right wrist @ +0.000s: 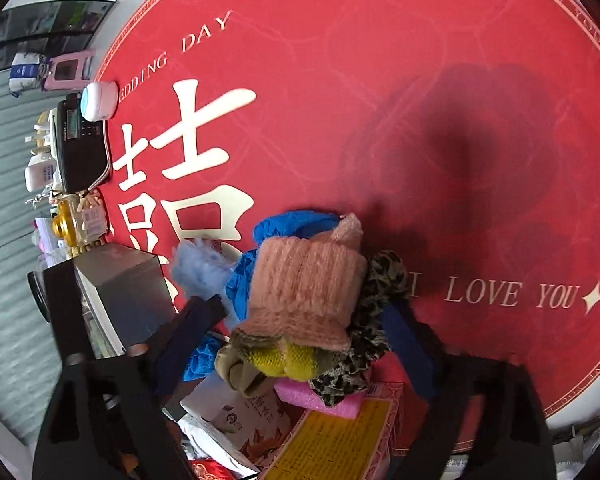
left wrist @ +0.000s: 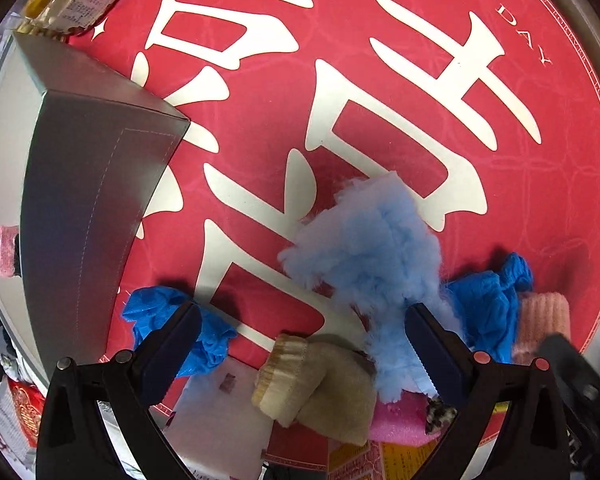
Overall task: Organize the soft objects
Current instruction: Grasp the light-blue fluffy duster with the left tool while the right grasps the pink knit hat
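Note:
A heap of soft things lies on the red round tablecloth (left wrist: 380, 80). In the left wrist view a light blue fluffy tuft (left wrist: 372, 256) brushes the right finger, and a beige sock (left wrist: 320, 388) lies between the fingers of my left gripper (left wrist: 304, 340), which stands open and grips nothing. Bright blue gloves (left wrist: 488, 300) lie at both sides. In the right wrist view my right gripper (right wrist: 304, 328) straddles a pink knit sock (right wrist: 308, 284), a leopard-print scrunchie (right wrist: 364, 344) and a yellow-green sock (right wrist: 288, 360). Its fingers (right wrist: 196, 328) stand wide apart and the pads do not visibly press on anything.
A grey box (left wrist: 92, 200) stands left of the heap. Pink foam (right wrist: 320, 398), cartons and a yellow printed sheet (right wrist: 340, 440) lie at the table's near edge. A jar (right wrist: 76, 224), a black device (right wrist: 80, 148) and bottles line the far left rim.

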`<state>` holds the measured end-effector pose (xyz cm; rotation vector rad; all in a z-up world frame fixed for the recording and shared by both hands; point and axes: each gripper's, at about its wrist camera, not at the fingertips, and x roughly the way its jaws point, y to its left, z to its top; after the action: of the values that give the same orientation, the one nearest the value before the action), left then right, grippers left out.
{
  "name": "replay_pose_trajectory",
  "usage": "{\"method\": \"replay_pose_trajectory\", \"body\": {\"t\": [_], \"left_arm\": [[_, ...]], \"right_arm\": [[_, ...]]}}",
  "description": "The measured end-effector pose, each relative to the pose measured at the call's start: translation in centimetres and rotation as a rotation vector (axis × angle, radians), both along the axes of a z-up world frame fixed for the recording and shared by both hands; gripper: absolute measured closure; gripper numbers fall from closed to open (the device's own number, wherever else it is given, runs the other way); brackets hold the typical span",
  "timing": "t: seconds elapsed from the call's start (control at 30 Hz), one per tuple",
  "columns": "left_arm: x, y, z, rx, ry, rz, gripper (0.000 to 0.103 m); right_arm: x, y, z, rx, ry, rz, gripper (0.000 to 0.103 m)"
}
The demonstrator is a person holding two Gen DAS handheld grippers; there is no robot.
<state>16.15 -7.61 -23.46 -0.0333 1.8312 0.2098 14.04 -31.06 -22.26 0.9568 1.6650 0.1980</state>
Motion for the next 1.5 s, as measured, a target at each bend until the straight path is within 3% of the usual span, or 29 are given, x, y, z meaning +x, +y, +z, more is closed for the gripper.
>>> {"method": "replay_pose_trajectory", "body": {"t": [0.17,0.27,0.5,0.73,0.77,0.8,0.83,0.87,0.9,0.97,1.03,1.1,1.13,1.23,1.33,1.43,1.5], "left_arm": [[-0.3,0.1,0.4,-0.001,-0.003,0.009,0.001],[-0.4,-0.3,0.7,0.009,-0.012,0.0,0.001],[0.0,-3.1,0.1,0.01,-0.011,-0.068,0.001],[0.7,-3.5,-1.7,-0.005,0.056,-0.022,0.003],[0.6,-3.5,-2.0,-0.009,0.07,-0.035,0.014],[0.6,-3.8,-2.0,-0.015,0.075,-0.058,0.033],[1.2,-4.3,-2.0,-0.013,0.07,-0.077,0.041],[1.3,-4.6,-2.0,-0.024,0.06,-0.092,0.058],[1.3,-5.1,-1.8,-0.052,0.049,-0.107,0.069],[1.1,-6.7,-1.9,-0.094,0.057,-0.128,0.074],[0.9,-7.6,-1.9,-0.107,0.047,-0.151,0.075],[0.8,-8.0,-1.4,-0.116,0.012,-0.162,0.077],[1.3,-8.1,-1.1,-0.122,0.001,-0.162,0.077],[1.0,-7.7,0.0,-0.127,-0.028,-0.186,0.077],[1.1,-7.4,0.4,-0.122,-0.035,-0.21,0.077],[0.8,-6.9,0.1,-0.137,-0.029,-0.198,0.076],[1.1,-5.8,0.2,-0.129,-0.03,-0.193,0.068]], "right_arm": [[0.0,-0.3,-0.2,-0.008,-0.016,0.015,0.058],[-0.5,-1.4,1.1,0.008,-0.076,0.006,0.061],[-3.1,-4.9,3.3,0.072,-0.144,-0.098,0.06],[-5.0,-6.8,3.2,0.199,-0.175,-0.243,0.06],[-5.1,-6.9,3.0,0.202,-0.168,-0.258,0.06],[-5.5,-7.4,2.6,0.205,-0.154,-0.285,0.06],[-5.8,-7.7,2.2,0.206,-0.14,-0.301,0.059],[-5.9,-7.8,1.9,0.204,-0.128,-0.308,0.057],[-6.3,-8.2,1.3,0.197,-0.104,-0.317,0.056],[-6.7,-8.6,0.4,0.17,-0.058,-0.324,0.049],[-7.7,-9.7,-0.5,0.114,0.009,-0.344,0.04],[-8.3,-10.5,-0.3,0.015,0.027,-0.332,0.037],[-8.5,-10.9,0.3,-0.043,0.011,-0.316,0.037],[-8.2,-11.1,1.5,-0.087,-0.055,-0.262,0.037],[-6.3,-10.1,3.1,-0.176,-0.141,-0.156,0.037],[-3.5,-8.5,3.8,-0.218,-0.215,-0.036,0.031],[-1.6,-6.7,3.8,-0.232,-0.257,0.057,0.029]]}}
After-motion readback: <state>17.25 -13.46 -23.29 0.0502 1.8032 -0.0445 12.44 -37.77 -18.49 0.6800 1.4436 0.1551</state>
